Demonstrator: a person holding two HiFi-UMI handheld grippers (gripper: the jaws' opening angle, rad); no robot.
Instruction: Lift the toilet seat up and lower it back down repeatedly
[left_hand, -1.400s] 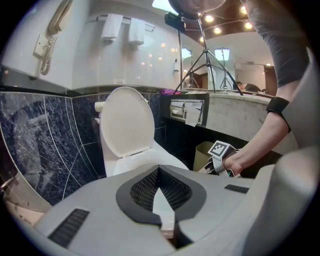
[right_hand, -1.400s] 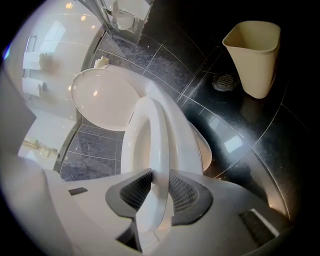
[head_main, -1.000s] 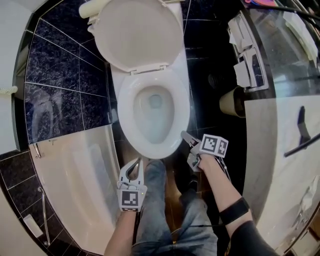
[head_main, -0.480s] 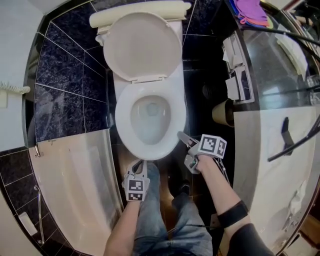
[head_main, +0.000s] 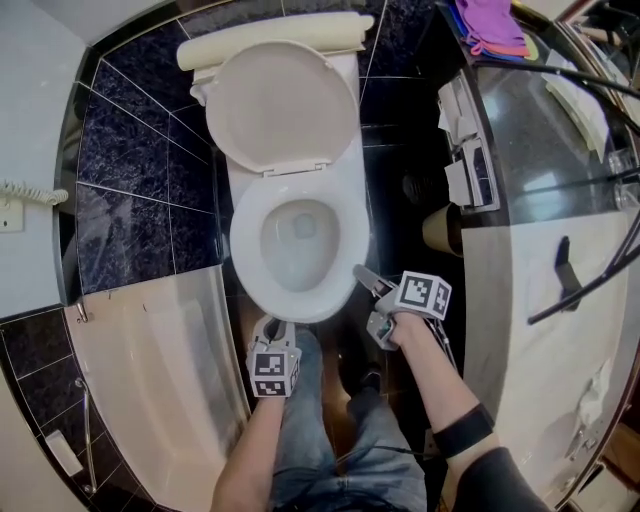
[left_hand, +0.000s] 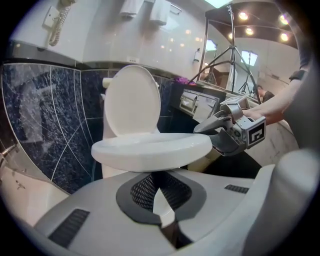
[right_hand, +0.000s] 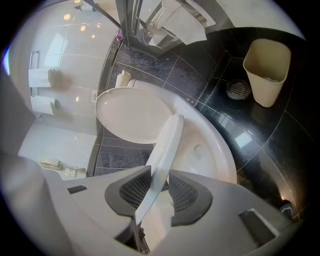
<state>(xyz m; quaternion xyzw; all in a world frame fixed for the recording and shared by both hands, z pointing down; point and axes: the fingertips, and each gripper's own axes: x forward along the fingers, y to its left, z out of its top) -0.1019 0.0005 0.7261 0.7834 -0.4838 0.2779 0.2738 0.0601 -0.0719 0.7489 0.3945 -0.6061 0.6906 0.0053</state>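
With the toilet seat (left_hand: 150, 149) partly raised off the bowl (right_hand: 210, 147), your right gripper (head_main: 366, 281) has jaws just opening, loose around its front rim, your left gripper (head_main: 272, 326) is closed and empty, and the rest of the lift and the lowering seem left.

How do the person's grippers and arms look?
The left gripper and right gripper are light grey, with dark mesh pads and a black-and-white marker cube each. The right arm wears a black wristband and dark sleeve. The right jaws have just been opening, the toilet seat between them.
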